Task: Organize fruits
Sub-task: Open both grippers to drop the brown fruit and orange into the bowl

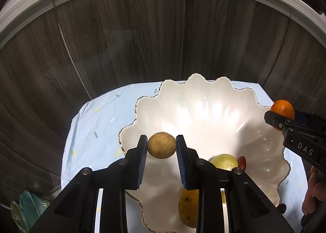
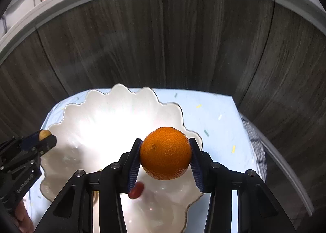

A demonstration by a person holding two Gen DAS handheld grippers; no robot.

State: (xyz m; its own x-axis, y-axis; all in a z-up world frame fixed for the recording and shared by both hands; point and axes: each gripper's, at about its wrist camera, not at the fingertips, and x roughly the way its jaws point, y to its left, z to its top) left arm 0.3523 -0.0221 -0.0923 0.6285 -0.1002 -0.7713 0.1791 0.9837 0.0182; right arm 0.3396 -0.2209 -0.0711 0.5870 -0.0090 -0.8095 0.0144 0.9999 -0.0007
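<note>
Carrying fruit over the scalloped white bowl (image 1: 203, 110) for release: left claw (image 1: 162, 145) clamps a brown fruit (image 1: 162, 145), right claw (image 2: 165, 154) an orange (image 2: 165, 153).

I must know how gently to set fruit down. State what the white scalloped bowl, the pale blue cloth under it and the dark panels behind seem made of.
White scalloped bowl: probably glazed ceramic or glass, glossy and pearly, with bright glare and a thin gilt-looking rim. Pale blue cloth: thin fabric or plastic sheet, creased, printed with small coloured dashes. Dark panels: wood-grain laminate or veneer, matt, streaked grey-brown.
</note>
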